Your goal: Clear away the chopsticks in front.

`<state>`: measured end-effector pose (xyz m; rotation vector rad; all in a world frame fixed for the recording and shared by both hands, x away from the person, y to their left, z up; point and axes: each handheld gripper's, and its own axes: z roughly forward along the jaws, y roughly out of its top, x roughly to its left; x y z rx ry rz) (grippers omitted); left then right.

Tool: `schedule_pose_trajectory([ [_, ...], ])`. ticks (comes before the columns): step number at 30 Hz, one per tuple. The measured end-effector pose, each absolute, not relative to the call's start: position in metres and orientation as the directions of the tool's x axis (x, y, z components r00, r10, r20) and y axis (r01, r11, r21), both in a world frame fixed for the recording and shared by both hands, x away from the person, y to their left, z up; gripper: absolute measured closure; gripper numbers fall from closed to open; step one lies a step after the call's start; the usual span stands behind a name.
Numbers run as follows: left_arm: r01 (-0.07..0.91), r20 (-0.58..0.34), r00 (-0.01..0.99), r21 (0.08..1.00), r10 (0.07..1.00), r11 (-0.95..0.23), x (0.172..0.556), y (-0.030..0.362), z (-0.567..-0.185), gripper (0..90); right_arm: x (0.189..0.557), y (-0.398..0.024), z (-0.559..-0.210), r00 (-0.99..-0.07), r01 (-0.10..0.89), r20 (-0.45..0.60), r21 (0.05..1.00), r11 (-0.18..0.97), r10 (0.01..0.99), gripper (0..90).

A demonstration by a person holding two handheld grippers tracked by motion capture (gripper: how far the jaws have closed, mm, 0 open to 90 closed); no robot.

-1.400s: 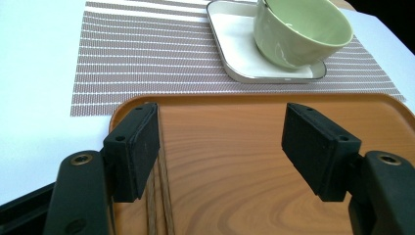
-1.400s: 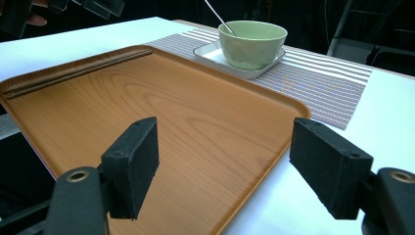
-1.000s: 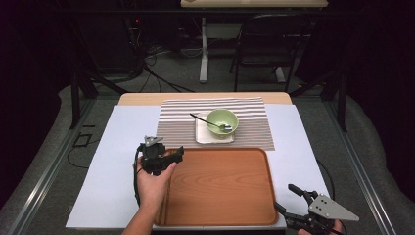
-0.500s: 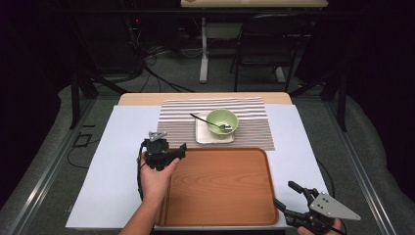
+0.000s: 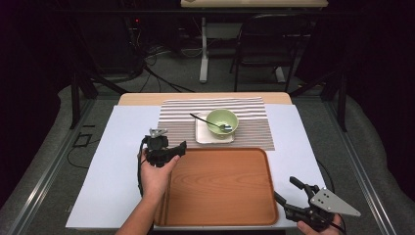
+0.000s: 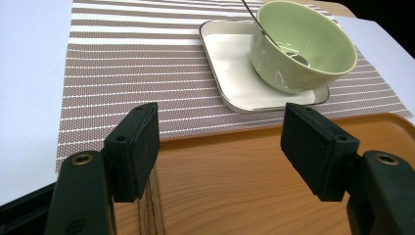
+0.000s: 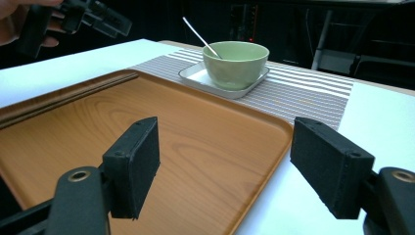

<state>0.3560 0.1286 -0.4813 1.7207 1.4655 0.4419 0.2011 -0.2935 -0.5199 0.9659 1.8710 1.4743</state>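
High view: the left gripper (image 5: 182, 148) is hovering over the far left corner of the wooden tray (image 5: 220, 188), its jaws spread apart and gripping nothing, with the person's left hand (image 5: 155, 172) wrapping its body from below. The right gripper (image 5: 288, 193) is sitting at the tray's near right corner, jaws likewise parted and empty, the grey three-cornered plate lying on top of it. The tray is resting on the white table cover (image 5: 112, 161), just in front of the striped placemat (image 5: 178, 122). On that mat a white square plate (image 5: 203, 137) is carrying a green bowl (image 5: 221, 121), and a spoon (image 5: 208, 121) is leaning in the bowl with its handle pointing to the far left. No brand, label or writing is showing on any item. Left gripper view: both black jaws are standing wide apart over the tray's (image 6: 254, 186) far edge, released, nothing lying between them. The bowl (image 6: 303, 46) is sitting on the right part of the plate (image 6: 230, 63), beyond the tray and slightly to the right of the jaw gap. No readable marking is appearing on bowl or plate. Right gripper view: the jaws are standing open, the left one over the tray (image 7: 161, 132) and the right one over the white cover past the tray's rim. The bowl (image 7: 236, 63) with its spoon (image 7: 198, 32) is standing well ahead, and the left gripper (image 7: 95, 17) is hanging at the upper left.
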Motion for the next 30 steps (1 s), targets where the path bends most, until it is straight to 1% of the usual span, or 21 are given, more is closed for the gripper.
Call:
schedule_pose_trajectory([
  [7,0.653,-0.230,0.272,0.758,0.935,-0.003,0.359,0.127,-0.483,30.4,0.209,-0.293,-0.517,-0.570,0.205,0.024,0.972,0.114,0.822,26.5],
  [10,0.660,-0.234,0.272,0.751,0.933,-0.004,0.360,0.126,-0.483,30.6,0.212,-0.292,-0.518,-0.579,0.196,0.005,0.972,0.133,0.815,26.5],
  [15,0.659,-0.232,0.285,0.752,0.930,-0.014,0.362,0.123,-0.485,30.4,0.213,-0.289,-0.519,-0.584,0.192,0.012,0.974,0.124,0.812,26.5],
  [19,0.659,-0.230,0.292,0.752,0.928,-0.021,0.363,0.120,-0.485,30.7,0.211,-0.287,-0.520,-0.592,0.177,-0.006,0.975,0.137,0.806,26.5],
  [30,0.656,-0.261,0.296,0.755,0.919,0.003,0.364,0.115,-0.482,36.9,0.208,-0.287,-0.522,-0.602,0.166,-0.011,0.976,0.139,0.799,26.7],
])
